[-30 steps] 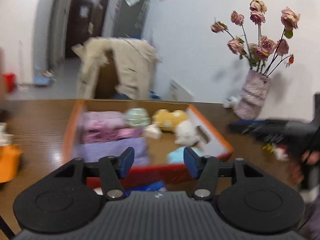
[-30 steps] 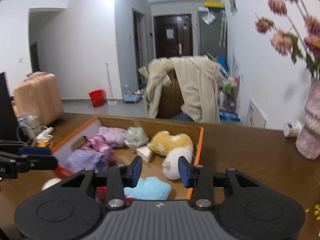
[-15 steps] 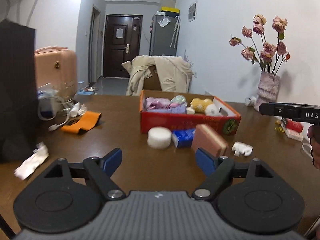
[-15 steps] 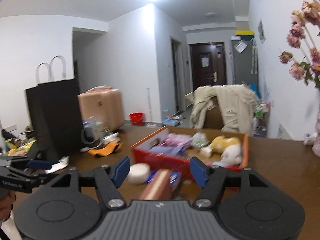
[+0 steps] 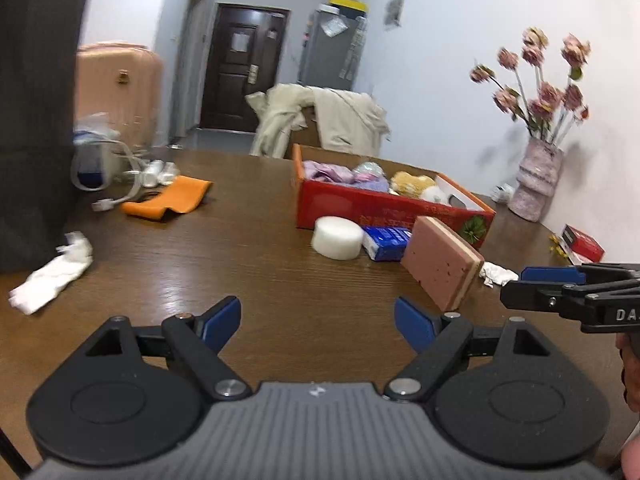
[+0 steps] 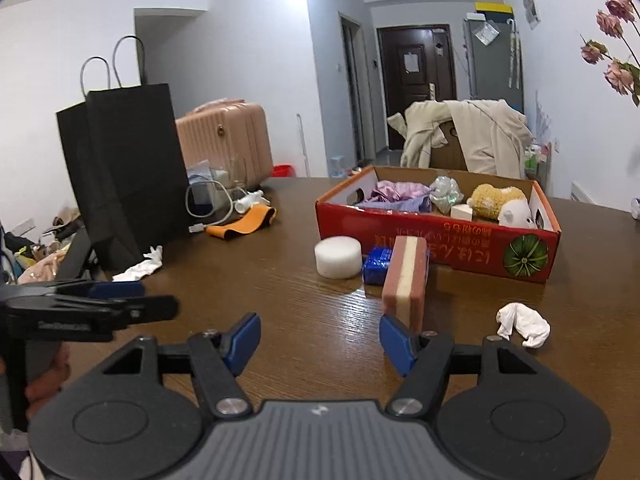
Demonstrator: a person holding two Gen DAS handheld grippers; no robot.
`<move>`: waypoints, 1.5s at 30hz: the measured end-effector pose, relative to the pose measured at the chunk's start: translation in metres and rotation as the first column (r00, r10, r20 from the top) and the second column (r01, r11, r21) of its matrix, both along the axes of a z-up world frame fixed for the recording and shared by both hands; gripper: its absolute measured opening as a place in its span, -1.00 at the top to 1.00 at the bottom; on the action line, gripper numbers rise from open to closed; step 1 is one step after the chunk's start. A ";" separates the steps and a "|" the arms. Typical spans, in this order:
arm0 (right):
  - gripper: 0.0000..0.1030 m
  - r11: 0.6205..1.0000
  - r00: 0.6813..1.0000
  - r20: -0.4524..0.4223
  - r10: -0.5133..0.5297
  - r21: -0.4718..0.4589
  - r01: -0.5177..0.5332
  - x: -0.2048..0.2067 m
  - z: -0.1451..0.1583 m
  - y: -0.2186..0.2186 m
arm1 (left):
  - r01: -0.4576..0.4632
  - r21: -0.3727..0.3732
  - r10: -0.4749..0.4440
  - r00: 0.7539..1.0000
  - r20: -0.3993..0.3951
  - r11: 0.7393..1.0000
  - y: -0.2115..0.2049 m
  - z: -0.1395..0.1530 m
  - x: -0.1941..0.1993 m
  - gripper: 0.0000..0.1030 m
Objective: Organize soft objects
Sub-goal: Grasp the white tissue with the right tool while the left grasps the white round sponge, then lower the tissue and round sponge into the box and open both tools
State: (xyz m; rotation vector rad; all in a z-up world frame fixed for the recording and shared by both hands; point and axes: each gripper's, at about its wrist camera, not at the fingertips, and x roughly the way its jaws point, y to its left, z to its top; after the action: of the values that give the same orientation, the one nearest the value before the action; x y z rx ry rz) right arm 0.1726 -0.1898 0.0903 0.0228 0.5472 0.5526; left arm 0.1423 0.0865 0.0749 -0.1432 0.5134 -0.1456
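A red cardboard box (image 5: pixel 384 204) (image 6: pixel 436 236) on the brown table holds purple cloths (image 6: pixel 396 194), a yellow plush (image 6: pixel 494 200) and a white plush (image 6: pixel 516 214). In front of it stand a white round sponge (image 5: pixel 338 236) (image 6: pixel 338 256), a blue packet (image 5: pixel 386 238) (image 6: pixel 376 264) and a pink sponge block (image 5: pixel 442 266) (image 6: pixel 404 280). A crumpled white tissue (image 6: pixel 522 324) (image 5: pixel 496 274) lies right of the block. My left gripper (image 5: pixel 318 322) is open and empty. My right gripper (image 6: pixel 320 340) is open and empty, its right pad close to the block.
A black paper bag (image 6: pixel 124 172) stands at the left with an orange cloth (image 5: pixel 170 200), a white cable (image 6: pixel 208 208) and a white rag (image 5: pixel 52 272) near it. A vase of dried roses (image 5: pixel 538 184) stands at the right. A red packet (image 5: pixel 582 242) lies near it.
Both grippers have pulled back from over the box toward the near table edge and opened wider. Nothing was picked up.
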 end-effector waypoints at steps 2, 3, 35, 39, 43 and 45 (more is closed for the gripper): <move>-0.27 1.000 1.000 -0.014 -0.018 -0.005 0.018 0.004 -0.002 0.005 | 0.031 0.010 -0.031 0.999 -0.011 0.999 -0.003 -0.003 0.019 -0.66; -0.27 1.000 0.999 -0.026 -0.026 -0.009 0.026 0.008 -0.005 0.008 | 0.043 0.018 -0.042 0.999 -0.018 0.999 -0.004 -0.004 0.028 -0.66; 0.72 0.902 0.903 -0.057 -0.426 -0.105 0.419 0.125 -0.072 -0.077 | 0.211 0.189 -0.203 0.977 -0.059 0.959 -0.062 -0.042 0.177 0.00; 0.72 0.919 0.919 -0.028 -0.393 -0.051 0.391 0.102 -0.052 -0.083 | 0.156 0.116 -0.156 0.988 -0.009 0.981 -0.050 -0.020 0.138 0.00; 0.72 0.935 0.935 0.011 -0.355 -0.019 0.355 0.081 -0.028 -0.088 | 0.142 0.039 -0.144 0.989 0.040 0.989 -0.047 0.008 0.109 0.00; 0.72 0.947 0.946 0.037 -0.321 0.004 0.321 0.074 -0.013 -0.091 | 0.169 0.019 -0.170 0.983 0.068 0.985 -0.051 0.025 0.105 0.00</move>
State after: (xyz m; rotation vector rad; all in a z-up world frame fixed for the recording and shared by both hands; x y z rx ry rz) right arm 0.2462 -0.2805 0.0772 0.0983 0.4949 0.2334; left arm 0.2471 0.0350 0.1003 -0.0808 0.4568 -0.3126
